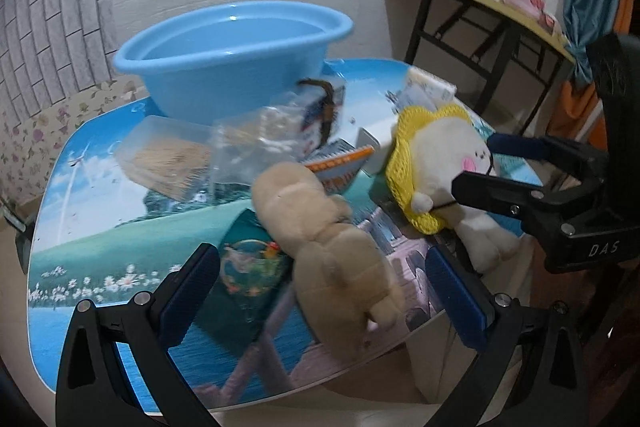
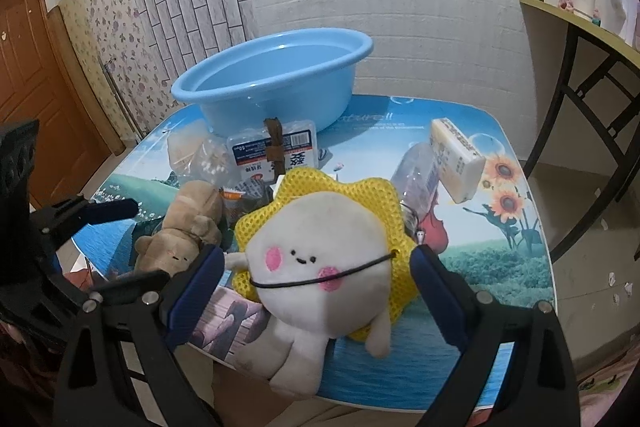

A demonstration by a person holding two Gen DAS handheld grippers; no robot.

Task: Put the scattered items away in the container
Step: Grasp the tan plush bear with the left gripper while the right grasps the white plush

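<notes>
Both our grippers stand spread wide over the soft toys, with the blue basin as our landmark at the far edge of the picture-printed table.

Nearer to us than the basin lies the clutter: a clear box of picks, a crinkled clear bag, a labelled plastic case with a brown strap across it, and a white carton off to the basin's right. Closest to us, well short of the basin, our right gripper brackets the white plush with the yellow mesh ruff, its pads clear of the toy (nothing gripped). Our left gripper straddles the tan plush likewise, jaws released, touching nothing.
</notes>
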